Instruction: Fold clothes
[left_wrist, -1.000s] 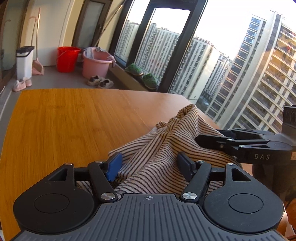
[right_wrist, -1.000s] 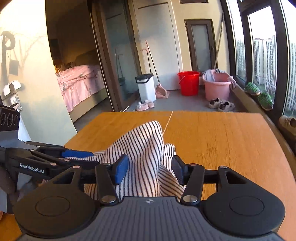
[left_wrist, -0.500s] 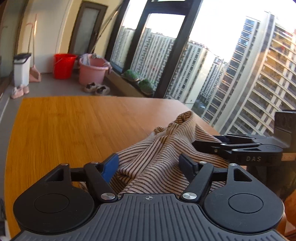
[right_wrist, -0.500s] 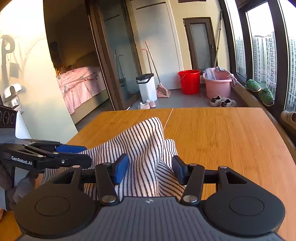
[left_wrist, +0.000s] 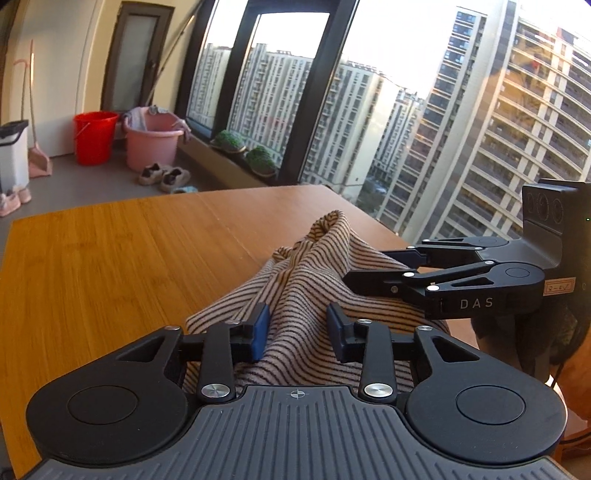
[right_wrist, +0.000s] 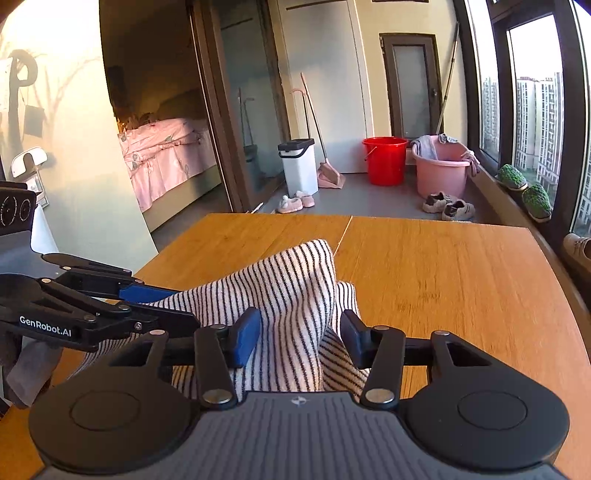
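Both grippers are closing in on the striped garment (left_wrist: 306, 280) bunched at lower centre of the table (left_wrist: 110, 266): left gripper (left_wrist: 297, 332) and right gripper (right_wrist: 301, 334), jaws parted, are narrowing around folds, nothing pinched yet.

The cloth (right_wrist: 295, 288) is white with thin dark stripes. The table (right_wrist: 443, 273) is orange-brown wood. Each tool (left_wrist: 297, 334) is black with blue pads (left_wrist: 261, 330). One bucket (right_wrist: 384, 159) is red, one tub (right_wrist: 441, 171) pink.
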